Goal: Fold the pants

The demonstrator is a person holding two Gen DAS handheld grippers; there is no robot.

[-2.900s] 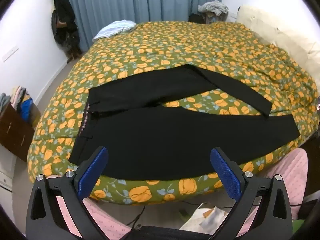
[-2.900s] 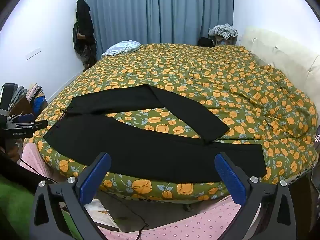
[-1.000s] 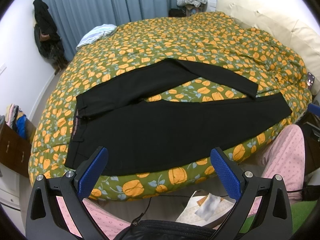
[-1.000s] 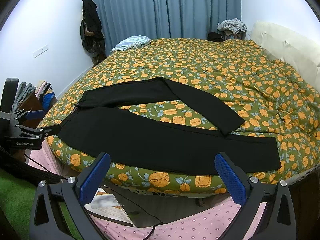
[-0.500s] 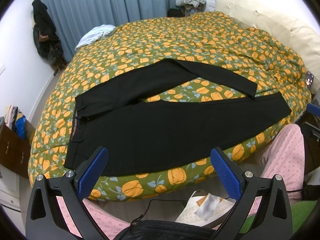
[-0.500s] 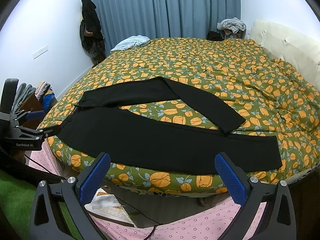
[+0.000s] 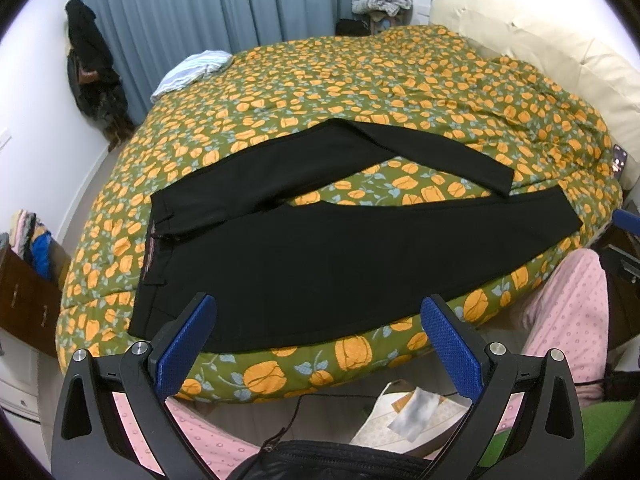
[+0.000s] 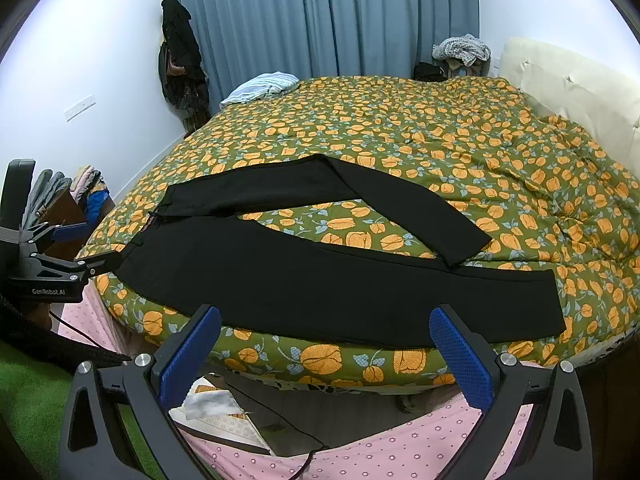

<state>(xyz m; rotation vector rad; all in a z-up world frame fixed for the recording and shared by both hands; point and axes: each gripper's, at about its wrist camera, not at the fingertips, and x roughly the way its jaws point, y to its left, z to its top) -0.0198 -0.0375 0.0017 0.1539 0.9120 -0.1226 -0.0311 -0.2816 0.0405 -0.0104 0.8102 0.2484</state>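
the black pants (image 7: 320,248) lie spread flat on the green bedspread with orange flowers (image 7: 400,80), near the front edge of the bed, waistband to the left, one leg running along the edge and the other angled away and bent back toward it. they lie just as they did half a second ago and one second ago; nothing on the bed has shifted.

the left gripper (image 7: 320,344) hangs short of the bed edge, jaws spread wide with nothing between its blue pads (image 7: 182,348), as in the earlier frames. compared with about three seconds back, its view has swung so the whole pants sit more to the centre.

the right gripper (image 8: 324,350) is likewise wide apart and empty, off the fabric, its view barely changed over the last second.
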